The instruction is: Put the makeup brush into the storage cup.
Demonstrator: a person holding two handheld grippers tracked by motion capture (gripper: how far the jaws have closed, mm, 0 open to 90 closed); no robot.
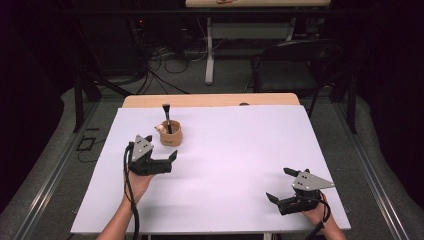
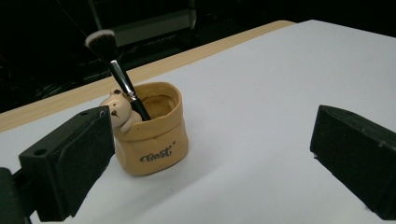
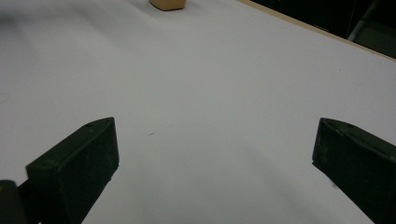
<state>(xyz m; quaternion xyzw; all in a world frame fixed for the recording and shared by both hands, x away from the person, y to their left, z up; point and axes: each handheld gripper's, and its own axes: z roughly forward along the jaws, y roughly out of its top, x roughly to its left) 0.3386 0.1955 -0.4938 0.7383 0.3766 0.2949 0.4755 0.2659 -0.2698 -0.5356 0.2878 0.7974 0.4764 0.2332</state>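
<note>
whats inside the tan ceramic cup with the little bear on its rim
A black-handled makeup brush stands tilted inside the tan ceramic cup, bristles up. Its lower end and the cup's bottom are hidden.

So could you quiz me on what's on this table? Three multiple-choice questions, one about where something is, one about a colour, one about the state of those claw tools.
1. Where does the brush stand?
A. flat on the white sheet
B. in the tan cup
C. between the right gripper's jaws

2. What colour are the brush's bristle tips?
A. white
B. red
C. green

3. How does the left gripper stand?
A. shut on the cup
B. shut on the brush
C. open, holding nothing

Answers:
1. B, its handle leans out of the cup's mouth beside a small bear figure.
2. A, the left gripper view shows pale tips on dark bristles.
3. C, its jaws stand wide apart, short of the cup; the right gripper is open too.
</note>
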